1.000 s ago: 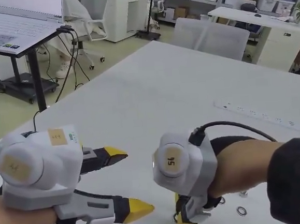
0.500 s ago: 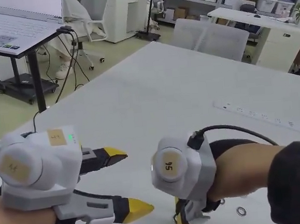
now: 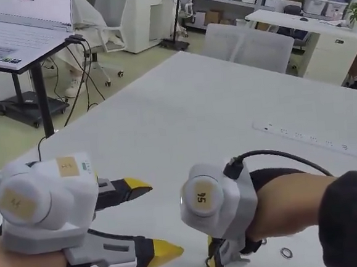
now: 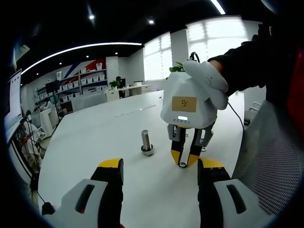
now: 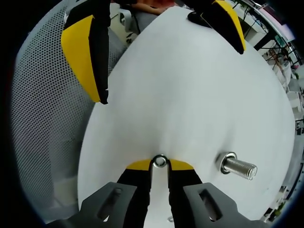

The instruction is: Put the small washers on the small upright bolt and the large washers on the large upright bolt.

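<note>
Nearest us, the left gripper hovers over the near left of the white tabletop. Its yellow-tipped jaws are wide apart and hold nothing. We judge it is parked aside while the other gripper works.

Just right of it, the right gripper points straight down at the tabletop, a stance that suits lifting a flat ring. Its jaws are pinched together on a small silver metal washer, held by its edge at the very tips, at or just above the surface. A second loose silver washer lies on the tabletop to the right.

Near the held washer, but apart from it, stands a silver threaded upright bolt with a washer ring already around its foot. We cannot tell whether this is the large or the small bolt. Farther off lies a long white power strip.

In the head view the right gripper's body covers the pinch, which the right gripper view lays open. The left gripper view gives the side-on look at the gap between the held washer and the bolt.
</note>
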`<state>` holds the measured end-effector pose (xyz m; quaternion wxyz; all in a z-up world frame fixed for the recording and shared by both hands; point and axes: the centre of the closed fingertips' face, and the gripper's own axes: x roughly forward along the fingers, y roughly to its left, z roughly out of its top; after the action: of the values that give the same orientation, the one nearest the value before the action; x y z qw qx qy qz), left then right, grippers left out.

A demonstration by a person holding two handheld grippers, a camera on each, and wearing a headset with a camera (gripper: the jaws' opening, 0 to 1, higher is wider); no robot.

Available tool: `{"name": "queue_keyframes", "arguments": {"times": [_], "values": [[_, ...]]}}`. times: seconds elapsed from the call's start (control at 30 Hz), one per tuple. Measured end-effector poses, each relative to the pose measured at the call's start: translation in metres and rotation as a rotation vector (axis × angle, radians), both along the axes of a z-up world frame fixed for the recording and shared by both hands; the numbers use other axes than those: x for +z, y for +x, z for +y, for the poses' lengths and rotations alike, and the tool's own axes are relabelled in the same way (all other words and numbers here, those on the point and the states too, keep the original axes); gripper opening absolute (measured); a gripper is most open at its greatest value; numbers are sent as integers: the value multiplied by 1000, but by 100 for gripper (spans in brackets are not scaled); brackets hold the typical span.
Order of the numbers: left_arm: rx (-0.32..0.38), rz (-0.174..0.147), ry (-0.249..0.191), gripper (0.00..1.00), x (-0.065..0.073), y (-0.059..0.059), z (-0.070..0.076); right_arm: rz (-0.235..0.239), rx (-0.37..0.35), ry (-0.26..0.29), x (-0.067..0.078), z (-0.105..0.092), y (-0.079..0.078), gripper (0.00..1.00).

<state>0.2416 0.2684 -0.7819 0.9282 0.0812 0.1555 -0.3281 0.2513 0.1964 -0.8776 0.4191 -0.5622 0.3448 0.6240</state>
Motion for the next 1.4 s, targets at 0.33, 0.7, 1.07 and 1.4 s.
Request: {"name": "queue_keyframes", "arguments": {"times": [0.33, 0.7, 1.07, 1.4], "values": [[-10, 0, 8, 62, 2, 0, -2, 2, -26, 18, 0, 1, 0, 14], [-31, 13, 10, 62, -2, -2, -6, 7, -37, 28, -1, 1, 0, 14], [-69, 26, 23, 62, -3, -2, -13, -7, -39, 10, 0, -12, 5, 14], [-103, 35, 30, 62, -3, -2, -21, 12, -102, 68, 22, -15, 14, 14]]}}
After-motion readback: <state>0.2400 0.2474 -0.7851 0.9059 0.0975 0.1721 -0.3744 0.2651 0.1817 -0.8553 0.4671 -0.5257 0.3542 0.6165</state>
